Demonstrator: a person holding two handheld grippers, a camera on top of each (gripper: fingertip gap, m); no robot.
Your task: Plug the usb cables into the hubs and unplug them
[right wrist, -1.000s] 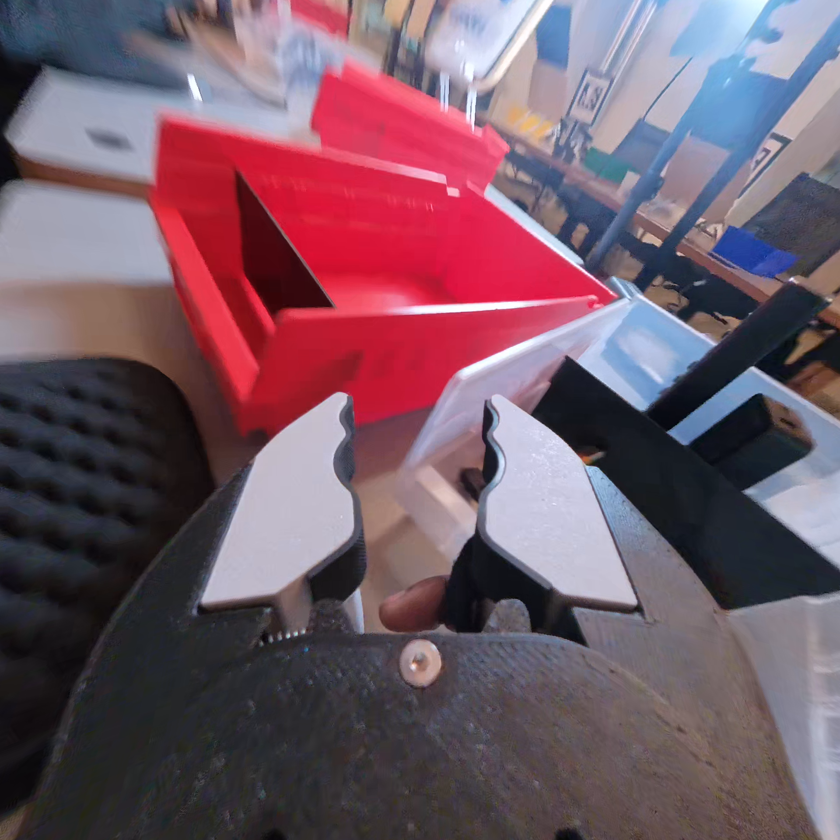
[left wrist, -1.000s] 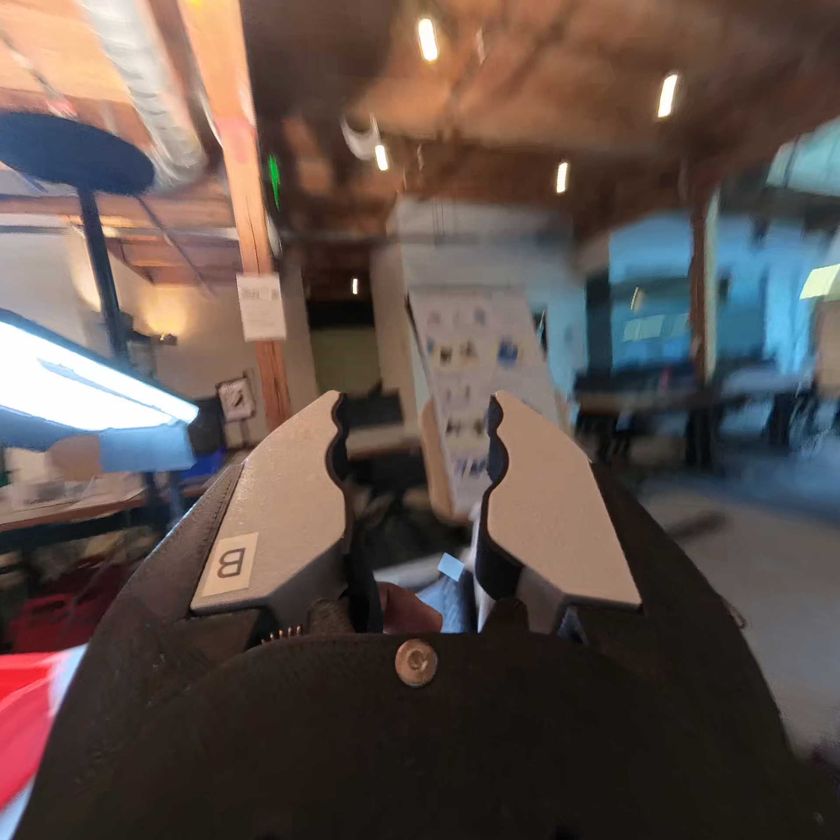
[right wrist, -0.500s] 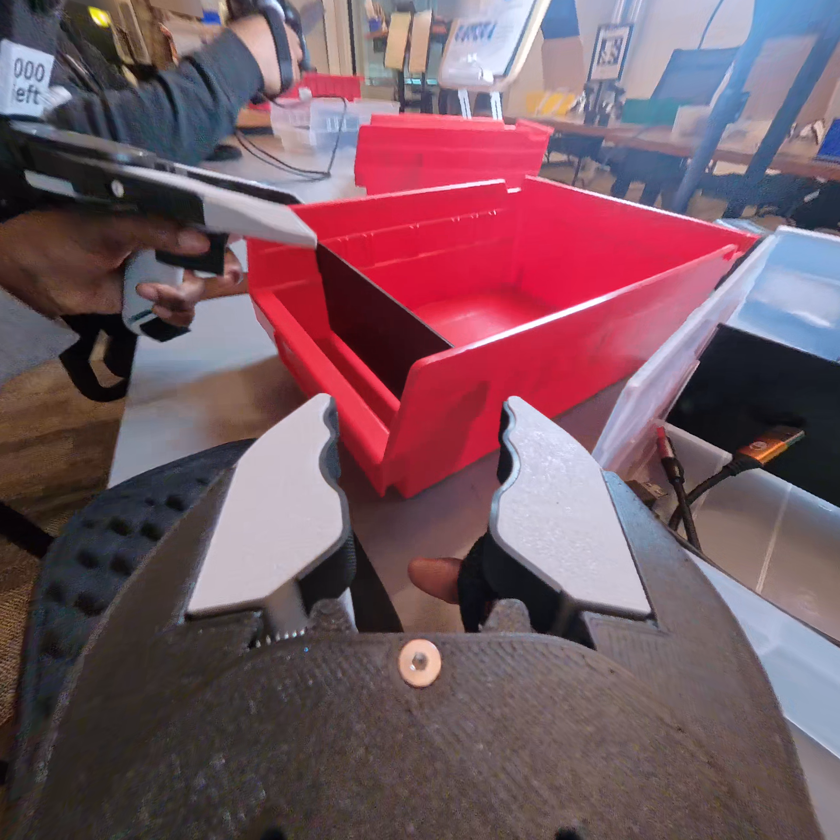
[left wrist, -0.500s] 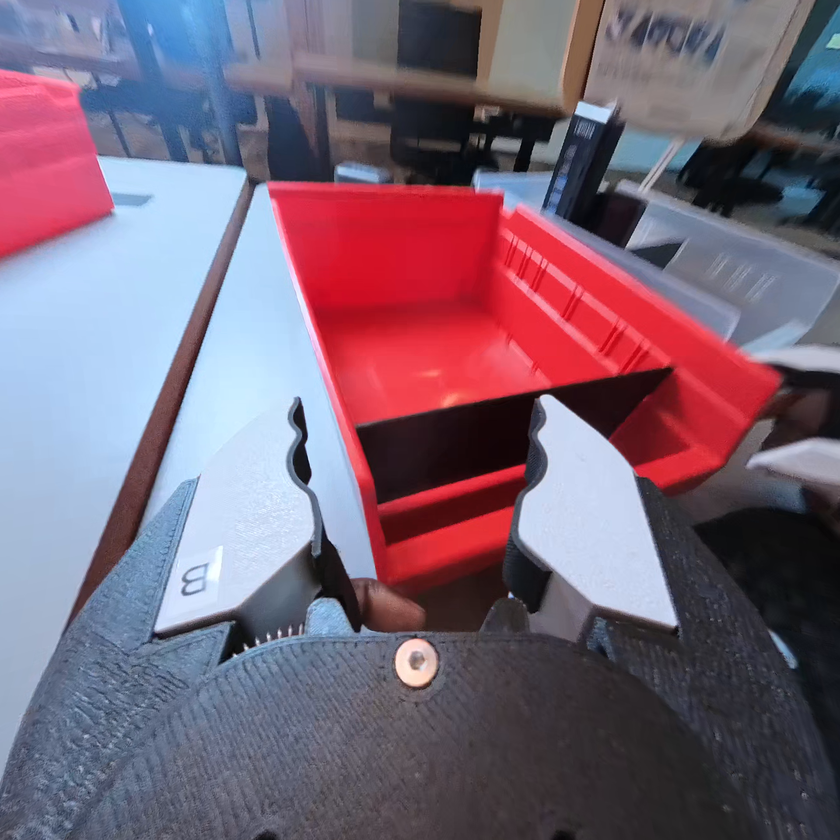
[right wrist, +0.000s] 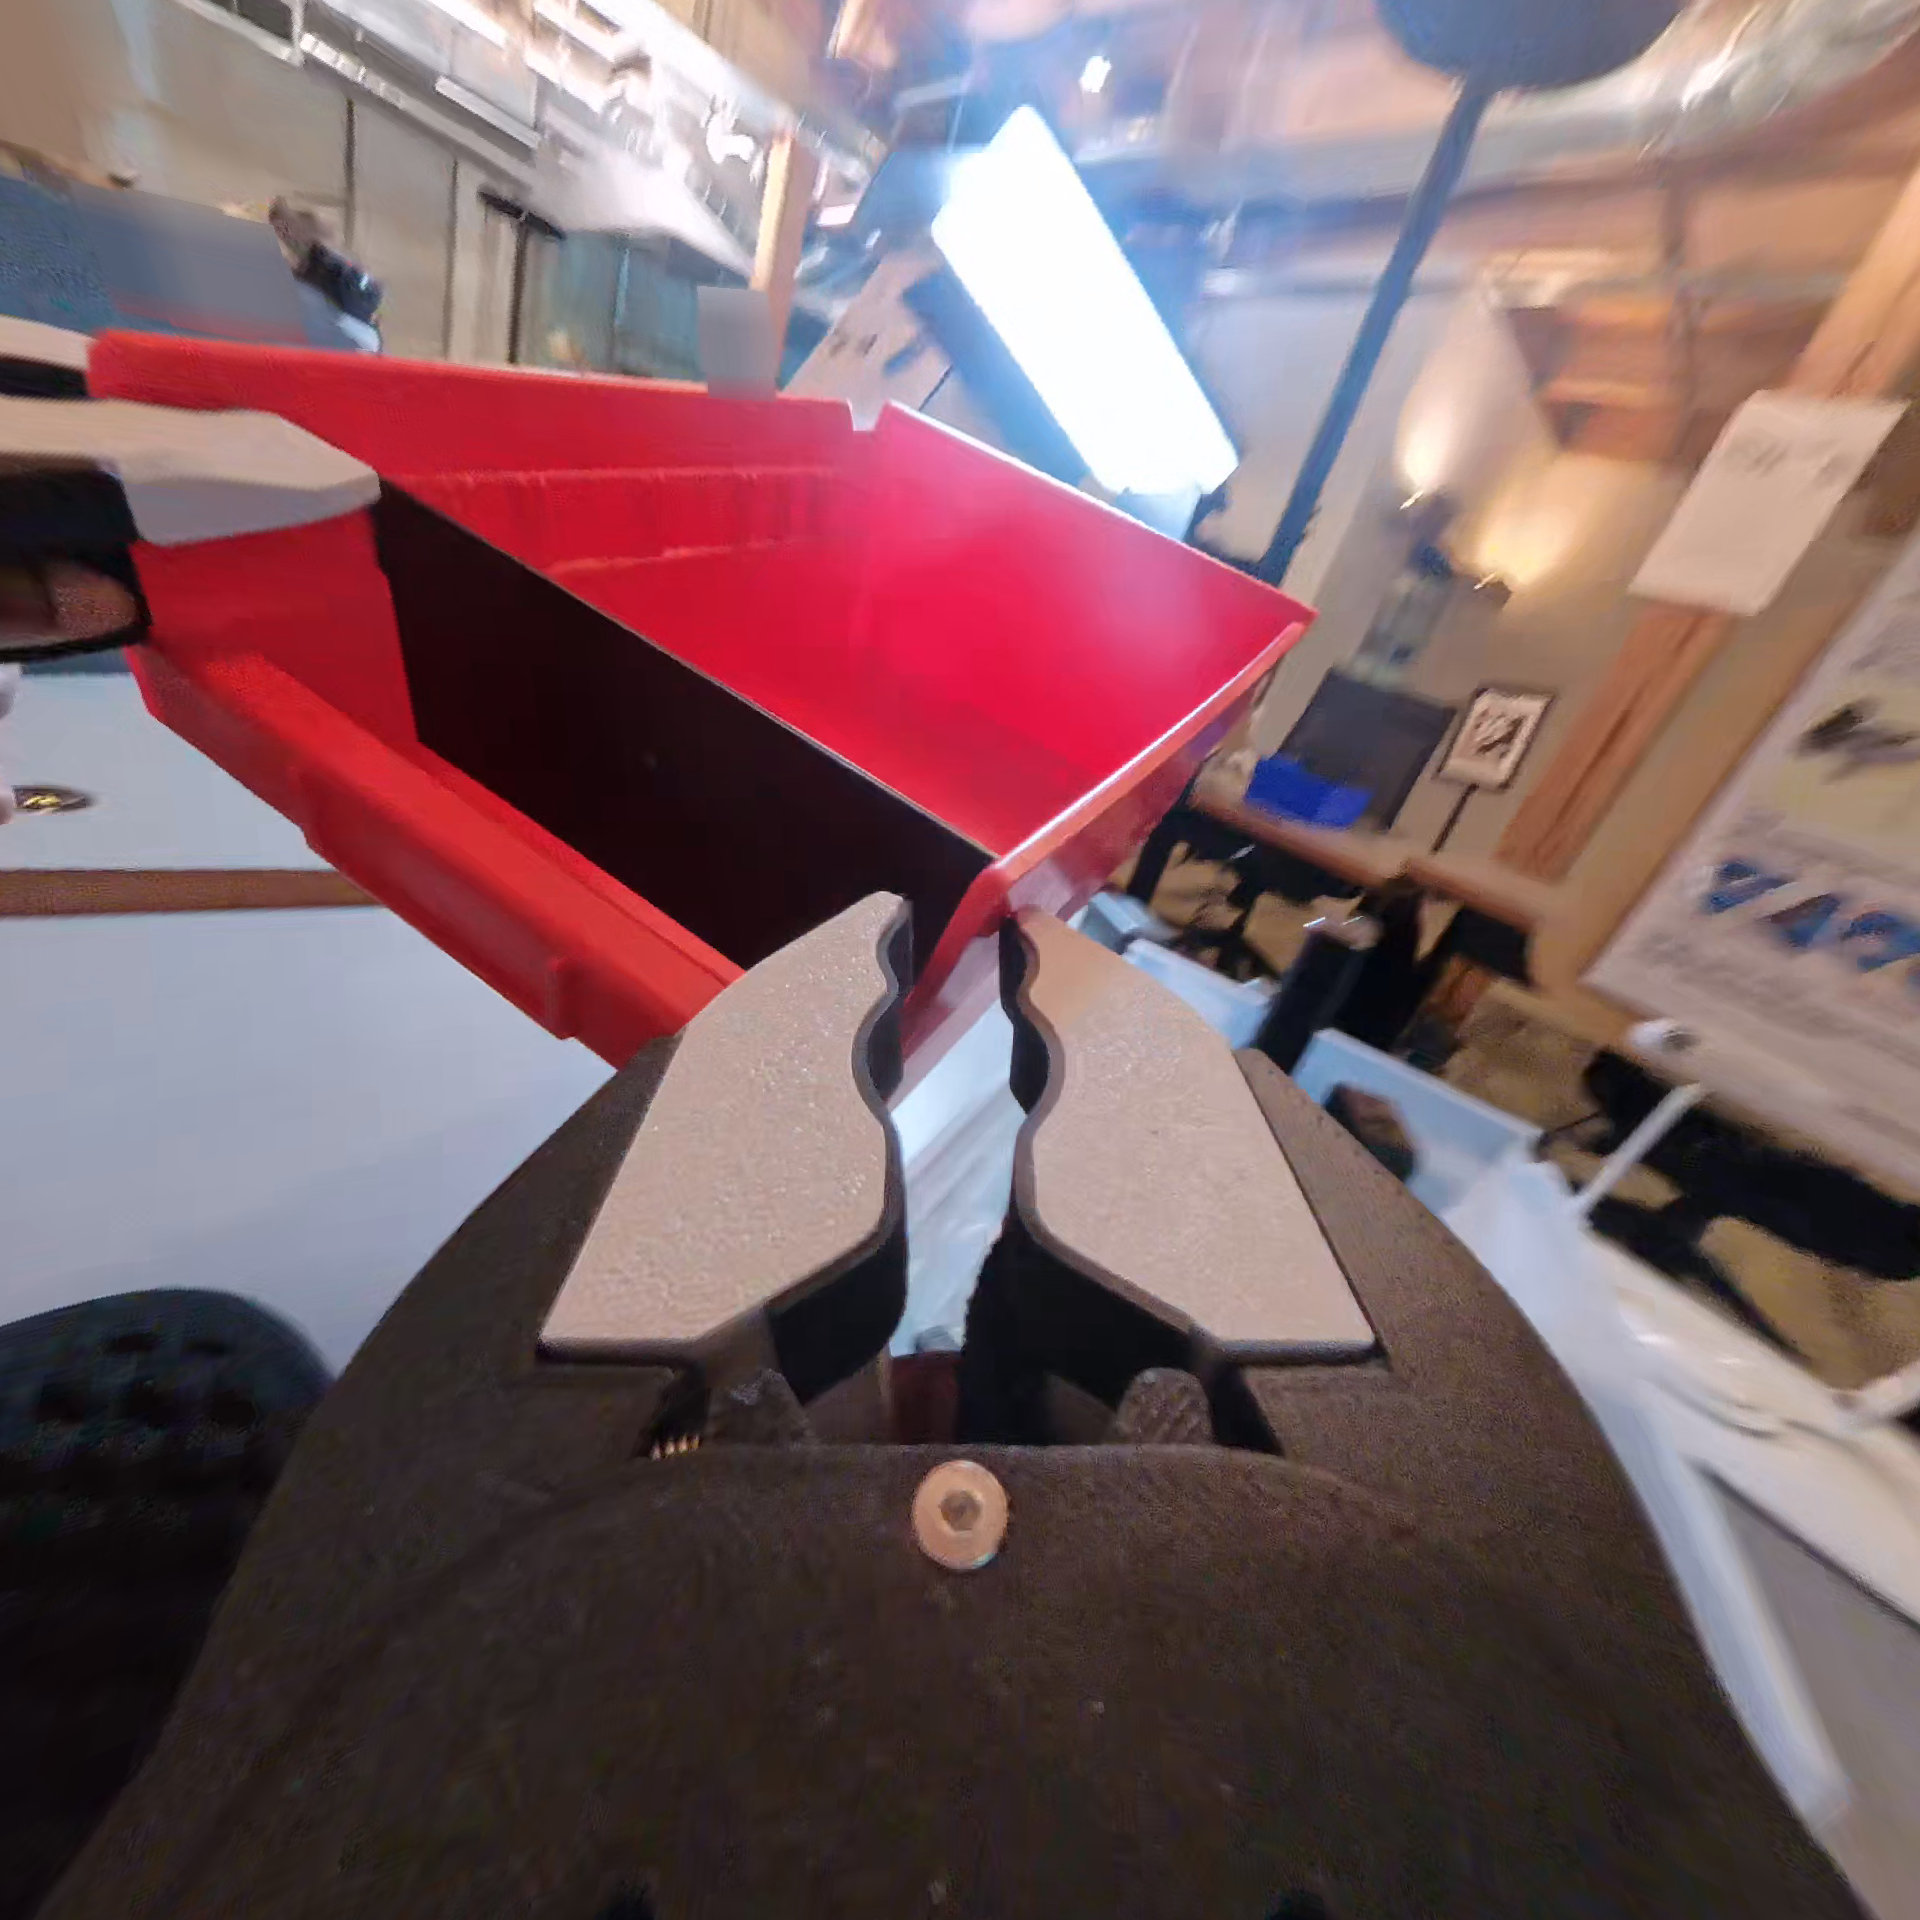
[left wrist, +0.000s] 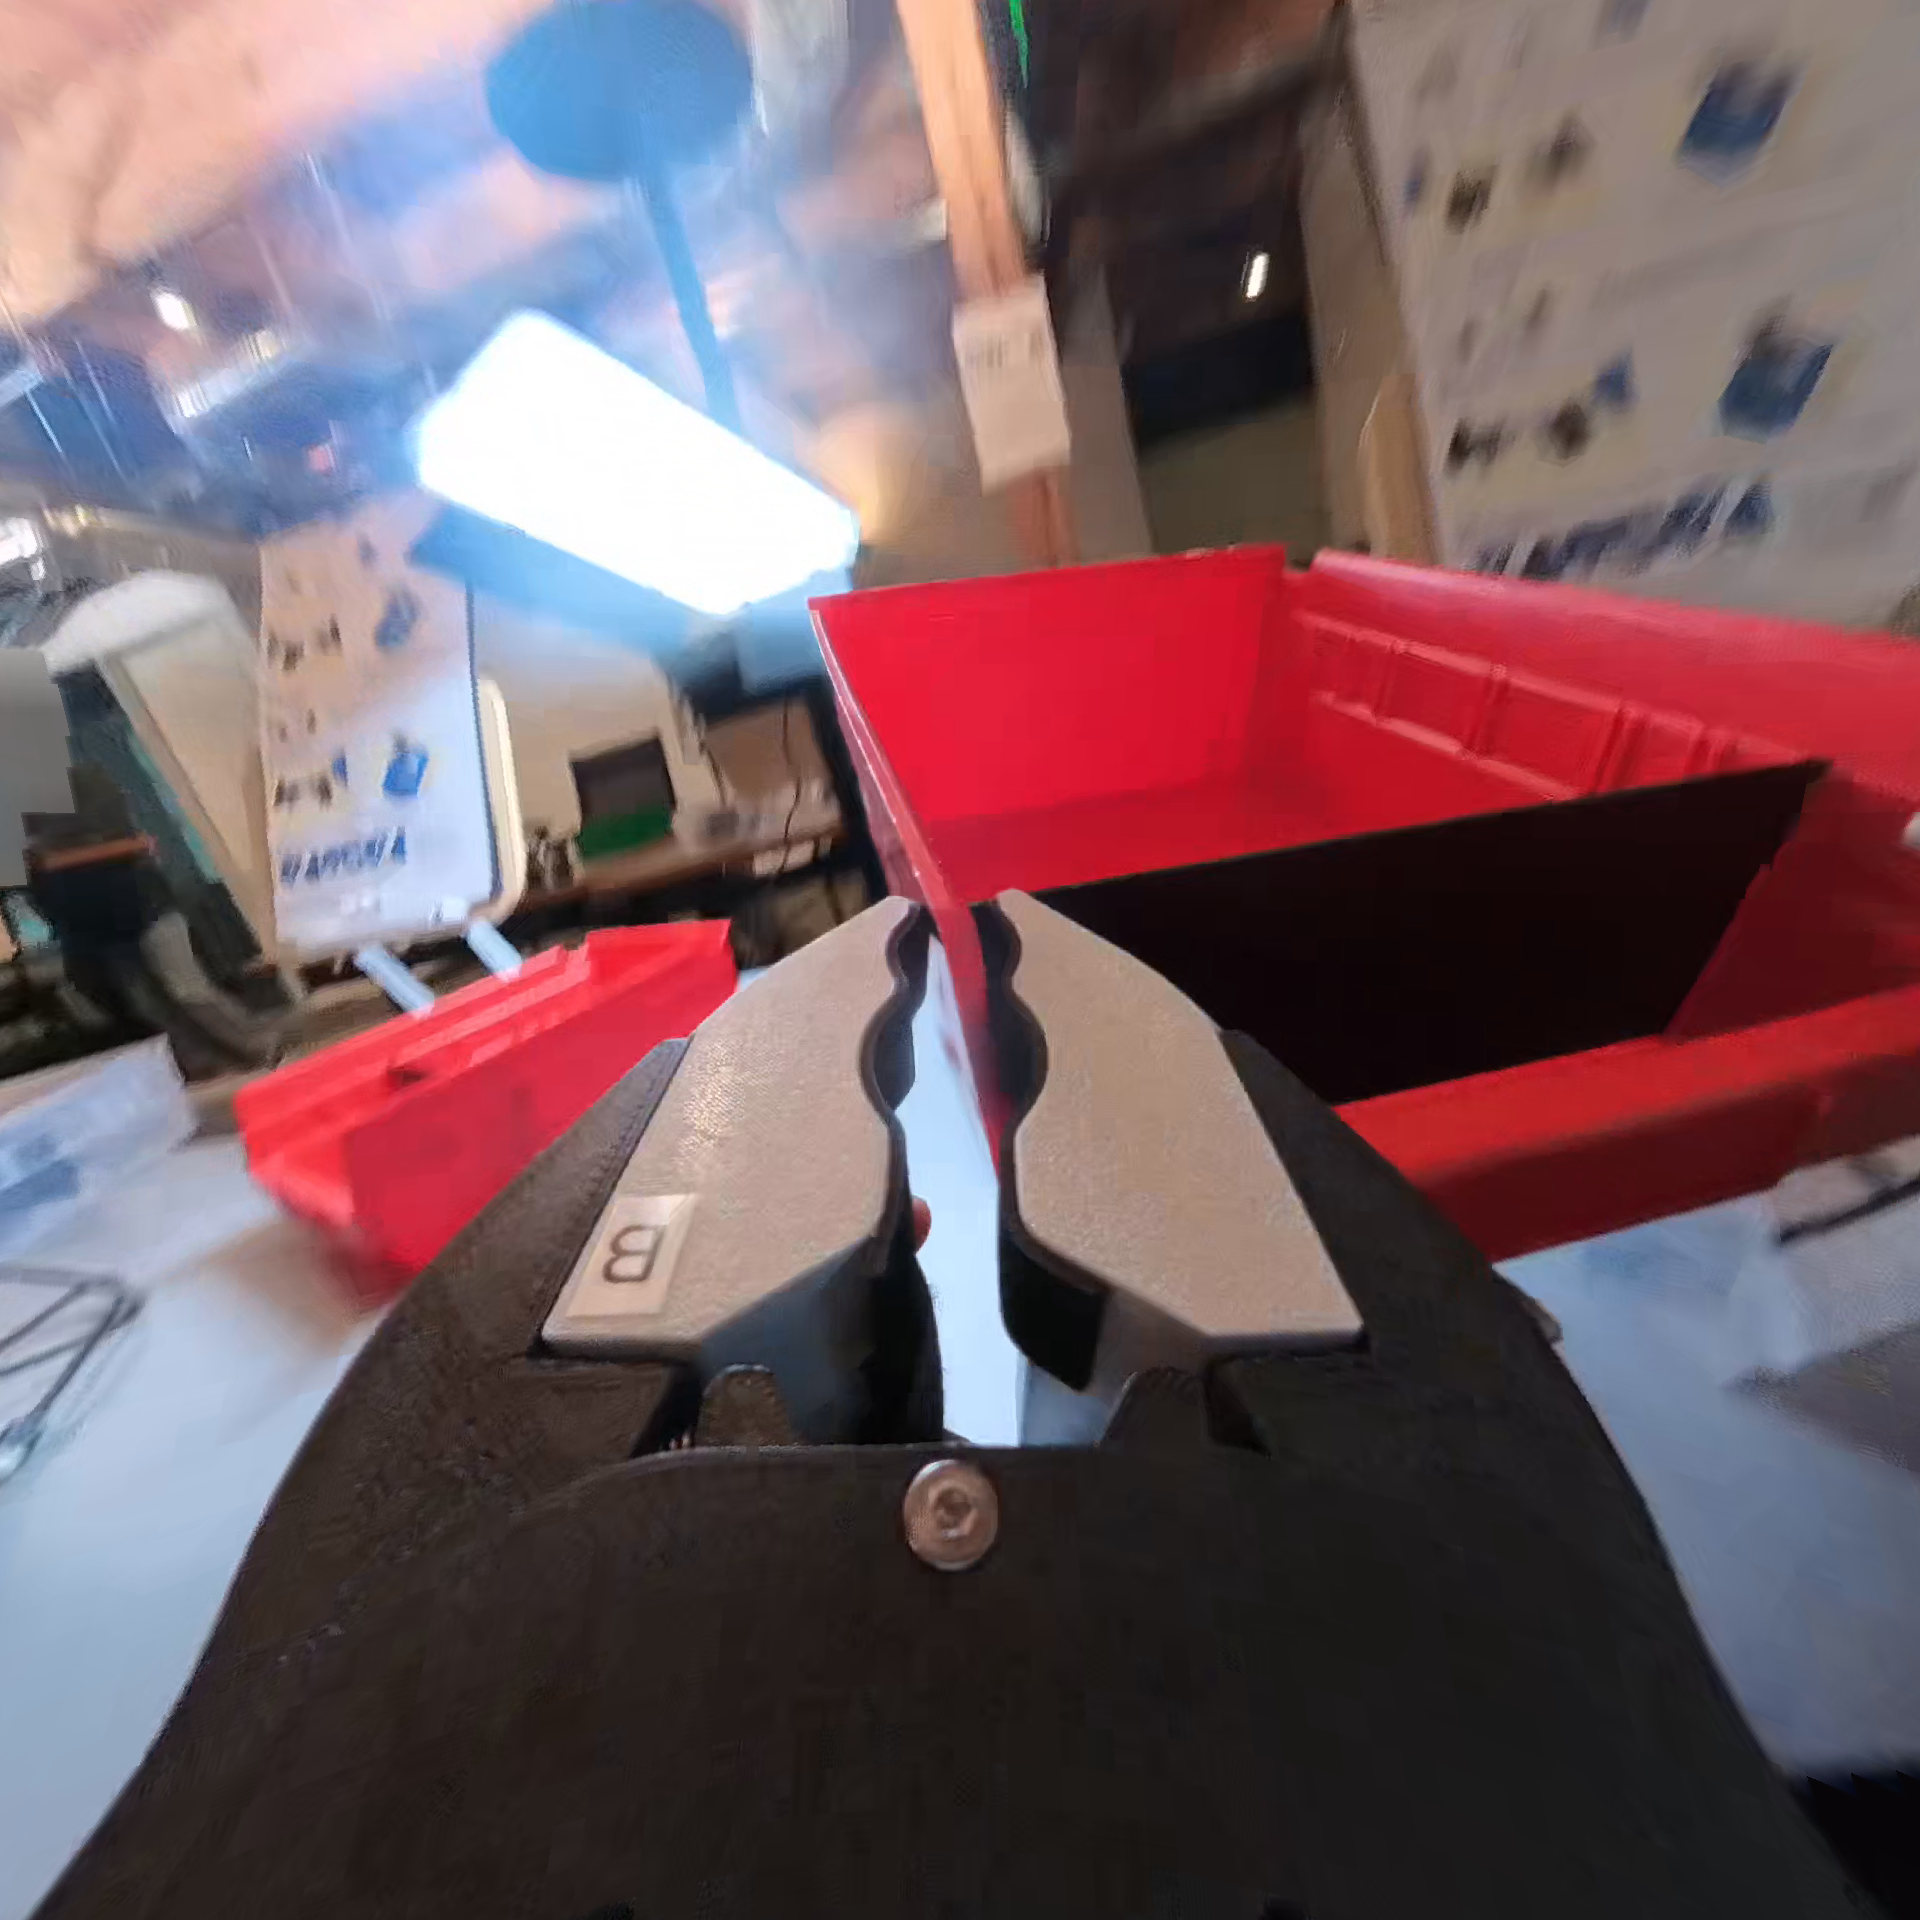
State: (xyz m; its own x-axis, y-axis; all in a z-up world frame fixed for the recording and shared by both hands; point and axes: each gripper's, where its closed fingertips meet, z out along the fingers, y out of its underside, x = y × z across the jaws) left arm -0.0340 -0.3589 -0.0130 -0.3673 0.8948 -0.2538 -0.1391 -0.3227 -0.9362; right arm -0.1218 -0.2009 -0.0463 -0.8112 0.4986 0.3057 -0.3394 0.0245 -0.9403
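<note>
**Red bin pinched at both side walls**

A white table is seen below, at 6 to 9 o'clock in both wrist views. Above it, a large red bin is held tilted; its open interior is crossed by a black divider. A bright light panel is seen at 11 o'clock in the left wrist view, on a black stand. A second red bin lies on the table at 9 o'clock, well apart from the first. A clear plastic container is seen at 3 to 4 o'clock in the right wrist view, just beside the held bin.

The left gripper is closed almost fully on the bin's left wall, the thin red edge being pinched between its jaws. The right gripper is likewise clamped on the bin's right wall, near the divider's end. The left gripper's finger is also seen at 9 o'clock in the right wrist view, on the far wall.

The usb cables and hubs cannot be made out in either view; the container's contents are blurred
</note>
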